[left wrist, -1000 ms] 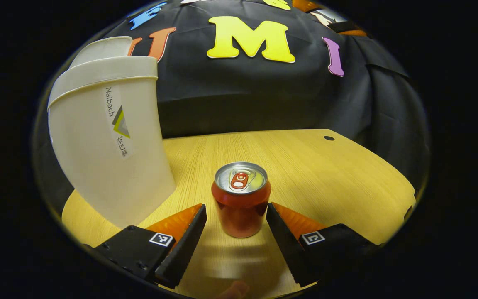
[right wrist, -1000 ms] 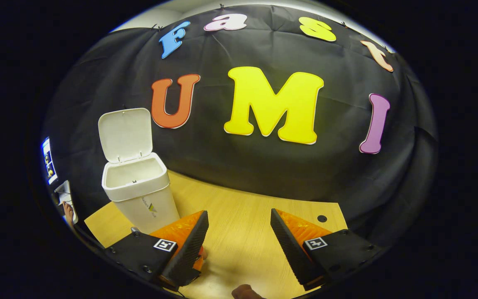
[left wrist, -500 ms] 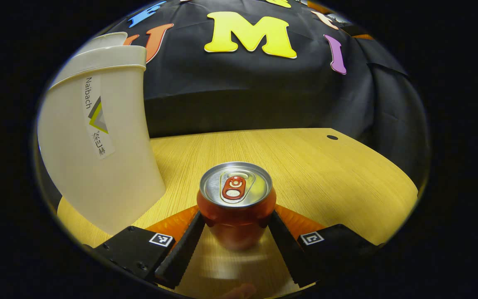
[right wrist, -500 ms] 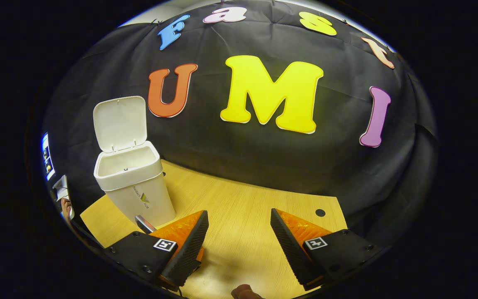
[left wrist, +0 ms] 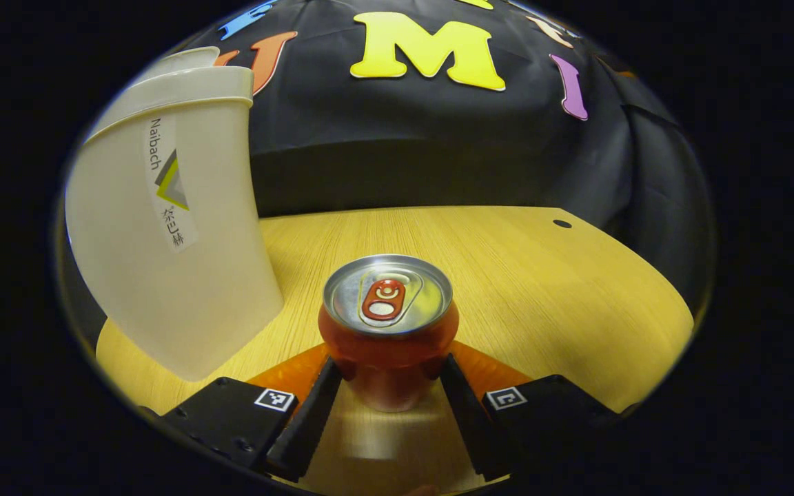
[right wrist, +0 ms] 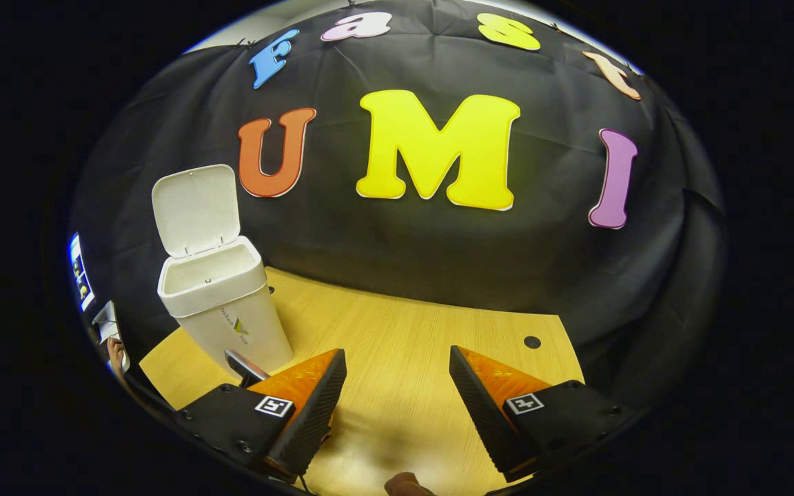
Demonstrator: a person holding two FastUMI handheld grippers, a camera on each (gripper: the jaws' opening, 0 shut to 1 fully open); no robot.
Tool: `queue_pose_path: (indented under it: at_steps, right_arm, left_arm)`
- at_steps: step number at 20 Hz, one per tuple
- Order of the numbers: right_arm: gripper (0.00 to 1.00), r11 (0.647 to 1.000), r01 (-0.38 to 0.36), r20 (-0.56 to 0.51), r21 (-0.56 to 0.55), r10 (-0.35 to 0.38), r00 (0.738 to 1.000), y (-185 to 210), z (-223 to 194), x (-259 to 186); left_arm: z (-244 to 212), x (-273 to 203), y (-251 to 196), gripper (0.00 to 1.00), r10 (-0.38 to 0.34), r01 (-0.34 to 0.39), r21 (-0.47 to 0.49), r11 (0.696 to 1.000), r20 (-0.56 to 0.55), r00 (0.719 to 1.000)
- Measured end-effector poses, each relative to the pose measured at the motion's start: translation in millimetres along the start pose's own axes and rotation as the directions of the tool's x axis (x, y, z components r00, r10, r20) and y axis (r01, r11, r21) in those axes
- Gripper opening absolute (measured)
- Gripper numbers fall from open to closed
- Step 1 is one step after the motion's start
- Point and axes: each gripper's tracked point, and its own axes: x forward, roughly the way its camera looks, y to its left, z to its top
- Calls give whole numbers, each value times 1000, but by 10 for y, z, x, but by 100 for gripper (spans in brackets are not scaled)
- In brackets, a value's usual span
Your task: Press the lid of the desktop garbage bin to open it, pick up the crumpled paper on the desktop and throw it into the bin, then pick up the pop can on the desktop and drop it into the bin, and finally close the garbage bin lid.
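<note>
Wooden desktop [left wrist: 542,289]: left gripper [left wrist: 387,386] clamps pop can [left wrist: 388,324]; bin [right wrist: 221,303] open.

Each gripper, left [left wrist: 387,420] and right [right wrist: 397,413], has two wedge-shaped fingers with ridged inner faces on black blocks with small screws and square black-and-white marker stickers.

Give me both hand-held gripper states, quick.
Left hand-held gripper: closed on the pop can.
Right hand-held gripper: open, holding nothing.
</note>
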Motion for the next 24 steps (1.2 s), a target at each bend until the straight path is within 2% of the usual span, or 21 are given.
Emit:
queue_pose_path:
  at_steps: [5,8,12,13,17,19,24]
  right_arm:
    - [94,999,12,29,44,-13,999,-203,80,-141]
    - [96,996,30,43,88,-34,999,-415,123,-217]
    - [96,986,49,40,158,-56,998,-668,36,-254]
    - [94,984,52,36,168,-59,998,-709,-6,-243]
    - [96,977,79,15,198,-84,996,-833,-146,-165]
    - [94,972,73,3,224,-76,997,-797,-189,-107]
    - [96,974,46,-15,221,-44,999,-624,-256,-33]
  left_arm:
    - [699,-394,38,85,4,-5,15,1000,87,996]
    - [1154,-696,109,85,8,-10,10,1000,131,991]
    - [1761,-1043,258,85,30,-41,63,997,176,984]
    - [1877,-1113,339,84,51,-65,69,995,179,983]
    - [2267,-1287,737,84,138,-155,78,985,183,973]
    - [2409,-1328,953,84,180,-197,72,978,195,964]
    - [2686,-1294,1405,84,247,-262,41,964,221,944]
